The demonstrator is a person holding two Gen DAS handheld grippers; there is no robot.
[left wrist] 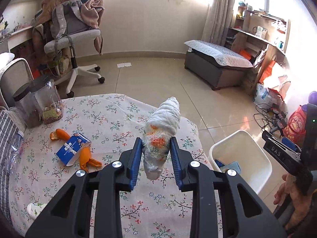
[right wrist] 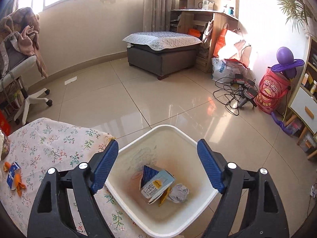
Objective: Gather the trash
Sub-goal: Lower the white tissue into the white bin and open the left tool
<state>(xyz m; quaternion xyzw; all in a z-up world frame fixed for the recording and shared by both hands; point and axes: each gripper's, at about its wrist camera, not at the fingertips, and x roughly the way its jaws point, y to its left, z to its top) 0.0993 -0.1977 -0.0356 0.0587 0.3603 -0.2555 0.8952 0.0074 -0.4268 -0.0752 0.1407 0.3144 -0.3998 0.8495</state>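
Note:
My left gripper (left wrist: 156,148) is shut on a rolled-up white diaper (left wrist: 162,130) with orange print, held upright above the floral tablecloth (left wrist: 111,119). A blue carton (left wrist: 72,150) and orange peels (left wrist: 87,158) lie on the cloth to its left; they also show in the right wrist view (right wrist: 13,174). The white trash bin (left wrist: 255,154) stands on the floor to the right. My right gripper (right wrist: 157,164) is open and empty above the bin (right wrist: 128,148), which holds a carton (right wrist: 156,184) and a crumpled paper ball (right wrist: 179,193).
Plastic jars (left wrist: 39,103) stand at the table's far left, a cup (left wrist: 34,208) at its near left edge. An office chair (left wrist: 75,39) with clothes, a grey ottoman (left wrist: 216,65), cables (right wrist: 235,93) and a red bucket (right wrist: 271,91) sit on the tiled floor.

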